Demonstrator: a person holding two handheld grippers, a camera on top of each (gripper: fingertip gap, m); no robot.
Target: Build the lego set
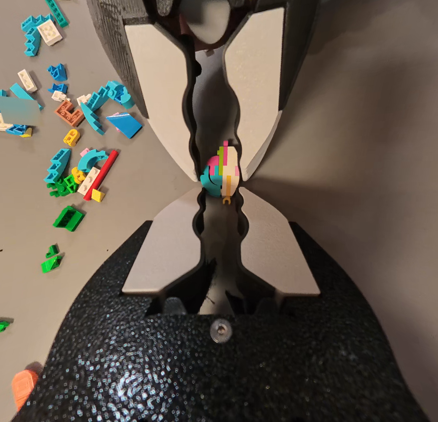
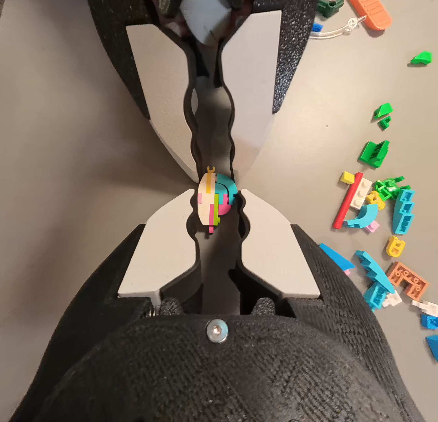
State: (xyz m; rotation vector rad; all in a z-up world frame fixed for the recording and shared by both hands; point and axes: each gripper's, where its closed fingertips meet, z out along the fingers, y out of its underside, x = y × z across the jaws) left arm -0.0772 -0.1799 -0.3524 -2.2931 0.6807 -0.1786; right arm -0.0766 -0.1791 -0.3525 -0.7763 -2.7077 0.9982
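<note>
A small rounded lego assembly (image 1: pixel 228 166) of white, teal, pink, lime and yellow pieces hangs above the grey table, held between two grippers that meet tip to tip. In the left wrist view my left gripper (image 1: pixel 220 193) comes from below and pinches the assembly's teal end, where a yellow clip (image 1: pixel 226 201) sticks out. The right gripper (image 1: pixel 220 177) comes from above. In the right wrist view my right gripper (image 2: pixel 216 192) is shut around the assembly (image 2: pixel 207 197) along its white and pink length. The left gripper (image 2: pixel 216 177) closes on the far end.
Loose bricks lie on the grey table (image 1: pixel 142 221), left of the grippers in the left wrist view and right in the other: teal slopes (image 1: pixel 57 166), a red rod (image 1: pixel 100 174), green bricks (image 1: pixel 68 218), a brown corner plate (image 2: pixel 407 283) and an orange brick separator (image 2: pixel 367 7). My left and right fingertips are right by each other.
</note>
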